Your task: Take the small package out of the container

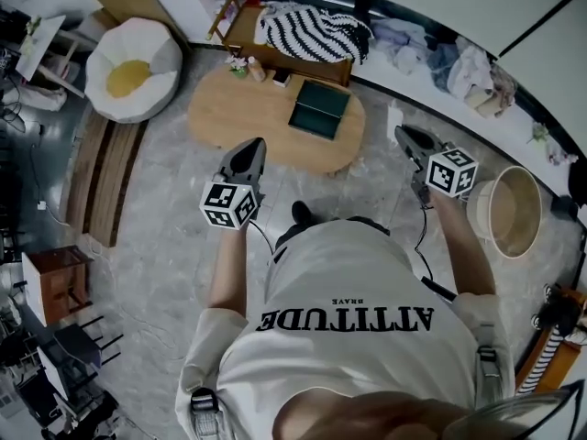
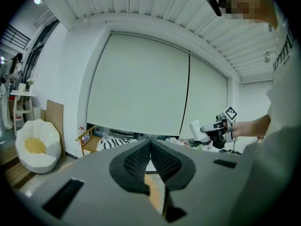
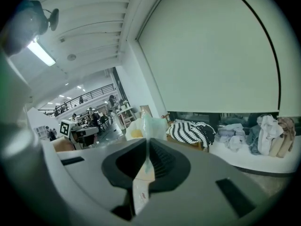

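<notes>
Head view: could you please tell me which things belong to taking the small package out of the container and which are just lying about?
Job: small package, pinched in the right gripper; dark green box, probably the container; left gripper, shut.
Lying about: striped blanket, beanbag seat, round tub, clothes pile.

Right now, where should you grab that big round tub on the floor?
Probably its thin rim, from straight above. The round tub stands upright with its mouth open, so one jaw can slip inside the wall and one outside. Its body looks too wide.
</notes>
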Available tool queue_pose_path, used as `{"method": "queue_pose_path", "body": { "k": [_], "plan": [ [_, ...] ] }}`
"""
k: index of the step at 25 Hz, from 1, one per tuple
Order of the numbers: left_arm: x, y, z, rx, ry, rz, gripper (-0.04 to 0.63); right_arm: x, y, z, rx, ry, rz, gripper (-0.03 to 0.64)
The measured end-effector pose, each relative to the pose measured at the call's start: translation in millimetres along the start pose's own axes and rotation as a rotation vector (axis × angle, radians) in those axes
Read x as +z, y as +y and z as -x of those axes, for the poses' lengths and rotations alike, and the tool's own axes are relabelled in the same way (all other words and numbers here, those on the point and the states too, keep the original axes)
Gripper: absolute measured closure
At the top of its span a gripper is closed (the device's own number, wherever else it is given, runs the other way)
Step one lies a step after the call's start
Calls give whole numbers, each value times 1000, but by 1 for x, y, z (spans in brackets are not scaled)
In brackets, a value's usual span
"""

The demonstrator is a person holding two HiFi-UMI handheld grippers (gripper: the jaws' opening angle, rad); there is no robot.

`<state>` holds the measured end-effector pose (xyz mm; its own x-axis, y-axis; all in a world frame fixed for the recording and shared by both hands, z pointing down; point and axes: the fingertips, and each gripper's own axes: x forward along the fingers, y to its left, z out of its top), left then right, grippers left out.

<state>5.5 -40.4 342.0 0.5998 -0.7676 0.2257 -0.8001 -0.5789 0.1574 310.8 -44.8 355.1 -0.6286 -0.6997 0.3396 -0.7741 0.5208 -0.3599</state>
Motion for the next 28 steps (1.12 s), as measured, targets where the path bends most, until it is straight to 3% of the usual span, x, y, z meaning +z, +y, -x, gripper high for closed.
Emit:
{"method": "queue_pose_path", "body": {
  "k": [12, 19, 28],
  "plan": [
    [-1, -45, 41, 98, -41, 12, 573, 0, 12, 45, 59, -45, 62, 580],
    [-3, -45, 61, 146, -59, 31, 574, 5, 23, 39, 93, -64, 60, 581],
    [-9, -22, 91, 135, -74, 39, 574, -1, 61, 27, 86, -78, 62, 581]
  ]
}}
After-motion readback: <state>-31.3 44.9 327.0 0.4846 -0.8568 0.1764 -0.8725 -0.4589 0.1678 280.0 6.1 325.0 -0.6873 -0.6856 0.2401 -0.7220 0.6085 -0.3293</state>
